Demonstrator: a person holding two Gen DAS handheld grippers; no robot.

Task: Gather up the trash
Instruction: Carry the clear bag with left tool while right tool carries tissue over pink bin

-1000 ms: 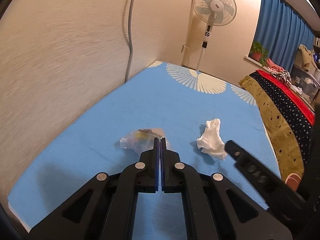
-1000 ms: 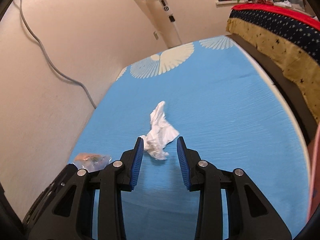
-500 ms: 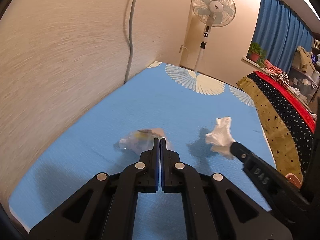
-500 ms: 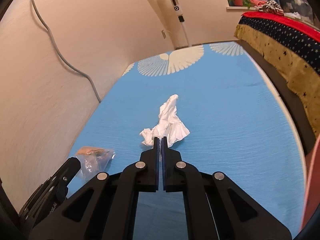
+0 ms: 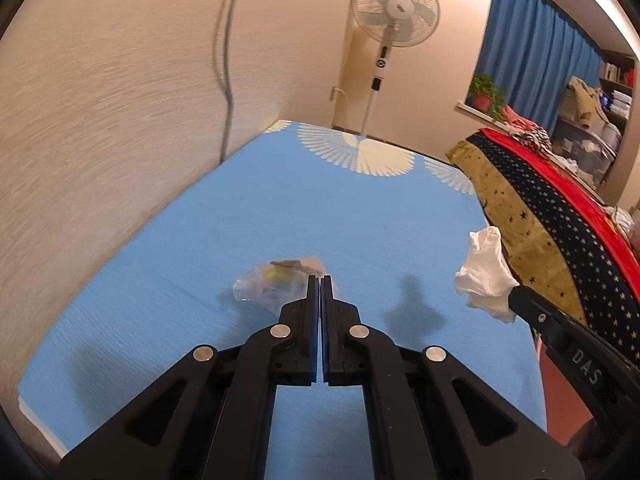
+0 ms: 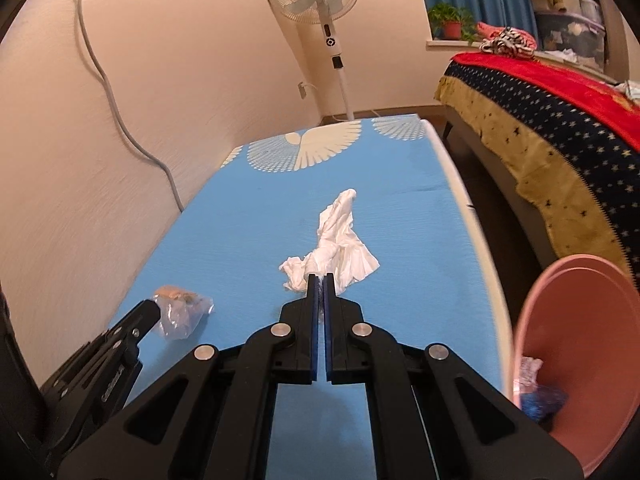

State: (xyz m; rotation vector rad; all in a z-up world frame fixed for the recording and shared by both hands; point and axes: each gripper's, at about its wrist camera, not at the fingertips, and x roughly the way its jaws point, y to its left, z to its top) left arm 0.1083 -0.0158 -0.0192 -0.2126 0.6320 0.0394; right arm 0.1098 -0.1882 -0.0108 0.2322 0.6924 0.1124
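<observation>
A crumpled white tissue (image 6: 340, 240) hangs from my right gripper (image 6: 320, 276), which is shut on its lower end. In the left wrist view the tissue (image 5: 484, 276) floats above the blue mat (image 5: 280, 200) near its right edge, and its shadow lies on the mat below. A clear plastic wrapper (image 5: 276, 282) with orange and yellow bits inside sits at the tips of my left gripper (image 5: 320, 278), which is shut on its edge. The right wrist view shows the wrapper (image 6: 180, 312) at the left gripper's tip (image 6: 150, 308). A pink bin (image 6: 580, 360) stands at the lower right, beside the mat.
The bin holds a few scraps. A wall with a grey cable (image 6: 120, 120) runs along the mat's left side. A standing fan (image 5: 394, 12) is at the far end. A bed with a starred blanket (image 6: 560, 128) lies to the right across a strip of floor.
My right gripper has shut on the tissue and lifted it up and to the right, off the mat. The left gripper stays shut on the wrapper and has shifted slightly.
</observation>
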